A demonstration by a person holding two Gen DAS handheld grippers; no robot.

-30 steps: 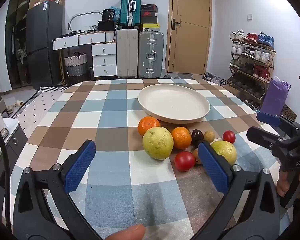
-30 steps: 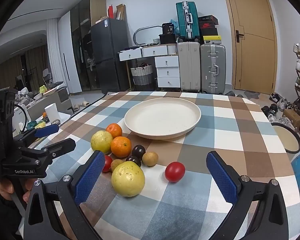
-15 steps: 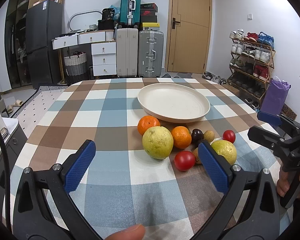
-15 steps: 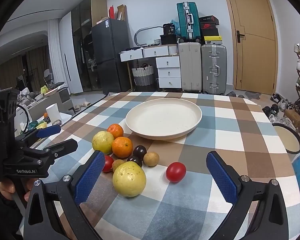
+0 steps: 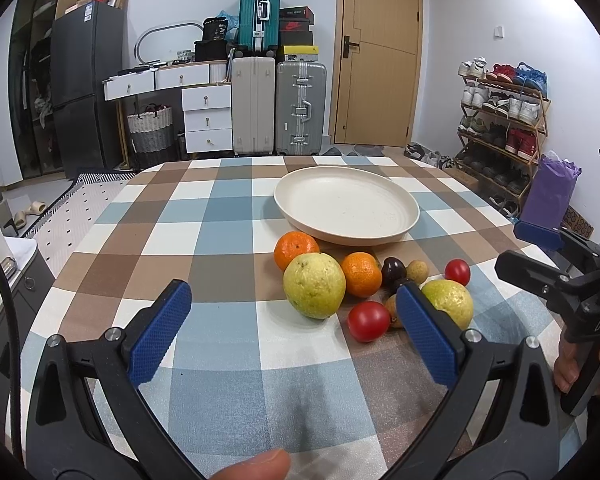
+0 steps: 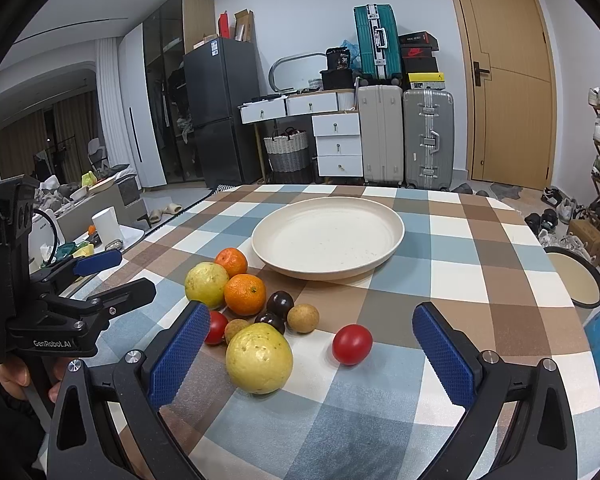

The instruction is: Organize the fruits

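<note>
Hovering over a checked tablecloth (image 5: 228, 240), both black tongs with blue pads stand wide apart and grip nothing.

From the left wrist view, the left gripper (image 5: 292, 320) frames a large yellow-green guava (image 5: 314, 285), with a small red tomato (image 5: 368, 321) just inside its right pad. From the right wrist view, the right gripper (image 6: 312, 344) frames a second yellow guava (image 6: 259, 358) and another red tomato (image 6: 352, 344). Two oranges (image 6: 245, 294) and small dark and tan fruits huddle behind (all touching or nearly), near the empty cream round plate (image 6: 328, 240).

guavas (image 6: 259, 358) 2; oranges (image 6: 245, 294) 2; tomatoes (image 6: 352, 344) 2; plums (image 6: 280, 304) 2; longans (image 6: 303, 318) 2; plate (image 6: 284, 264) 1
</note>
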